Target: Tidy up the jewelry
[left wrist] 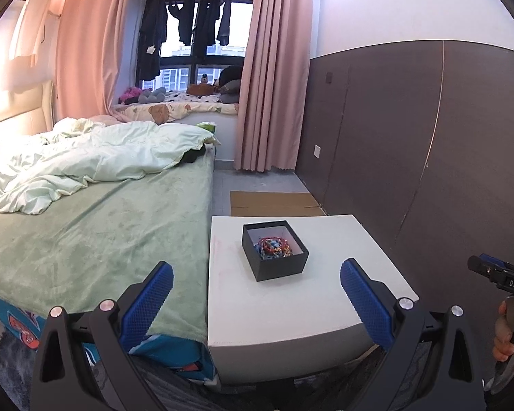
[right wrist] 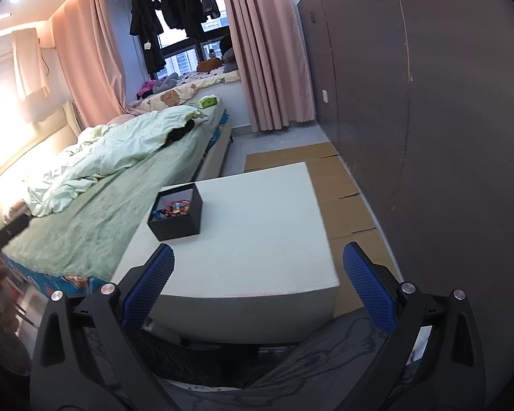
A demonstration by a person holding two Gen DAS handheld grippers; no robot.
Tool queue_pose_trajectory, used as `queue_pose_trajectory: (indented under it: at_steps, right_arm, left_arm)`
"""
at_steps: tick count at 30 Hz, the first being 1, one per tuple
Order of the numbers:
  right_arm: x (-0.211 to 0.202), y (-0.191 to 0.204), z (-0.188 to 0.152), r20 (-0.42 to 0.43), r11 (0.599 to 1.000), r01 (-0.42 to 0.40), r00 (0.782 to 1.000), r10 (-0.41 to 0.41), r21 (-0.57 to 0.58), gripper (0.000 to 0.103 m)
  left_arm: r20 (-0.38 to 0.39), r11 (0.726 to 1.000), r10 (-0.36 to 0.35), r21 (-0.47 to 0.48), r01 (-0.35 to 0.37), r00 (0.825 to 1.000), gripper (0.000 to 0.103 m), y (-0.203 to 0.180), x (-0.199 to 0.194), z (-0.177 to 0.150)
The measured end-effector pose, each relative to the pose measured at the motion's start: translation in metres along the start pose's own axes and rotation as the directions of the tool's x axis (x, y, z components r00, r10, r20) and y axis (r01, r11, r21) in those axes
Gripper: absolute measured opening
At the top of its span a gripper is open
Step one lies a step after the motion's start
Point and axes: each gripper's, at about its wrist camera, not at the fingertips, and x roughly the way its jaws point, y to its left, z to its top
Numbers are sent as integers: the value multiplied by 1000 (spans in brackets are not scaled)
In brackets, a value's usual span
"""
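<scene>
A small black open box sits on a white square table, holding a tangle of red, blue and gold bracelets. My left gripper hangs open above the table's near edge, short of the box, with nothing between its blue pads. In the right wrist view the same black box stands at the table's left side with the jewelry inside. My right gripper is open and empty over the table's near edge, right of the box. The right gripper's body shows at the left view's right edge, held by a hand.
A bed with a green blanket and a rumpled pale duvet borders the table's left side. A dark panelled wall runs along the right. Flattened cardboard lies on the floor beyond the table. Pink curtains frame a window seat.
</scene>
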Motion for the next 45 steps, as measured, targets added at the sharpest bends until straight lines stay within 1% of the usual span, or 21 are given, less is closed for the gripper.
queue_pose_trajectory:
  at_steps: [3, 6, 16, 25, 36, 45]
  right_arm:
    - [-3, 2, 1, 19, 1000, 9, 1000, -9, -14, 98]
    - [-3, 3, 0, 16, 1000, 1, 1000, -1, -6, 98]
    - [-4, 3, -2, 8, 1000, 6, 1000, -6, -11, 98]
    - [-5, 4, -2, 10, 1000, 6, 1000, -5, -14, 98]
    - [-7, 5, -4, 16, 1000, 7, 1000, -6, -11, 98]
    - [-8, 5, -4, 21, 1000, 13, 1000, -12, -23, 98]
  left_arm:
    - [22, 999, -5, 34, 4, 1000, 95, -7, -1, 4]
    - [26, 999, -17, 43, 16, 1000, 95, -11, -2, 5]
    - [21, 1000, -4, 24, 4, 1000, 95, -8, -4, 6]
    - [21, 1000, -26, 16, 25, 999, 95, -8, -7, 3]
    - [21, 1000, -17, -5, 17, 1000, 95, -5, -10, 1]
    - [23, 1000, -17, -2, 17, 1000, 95, -6, -10, 0]
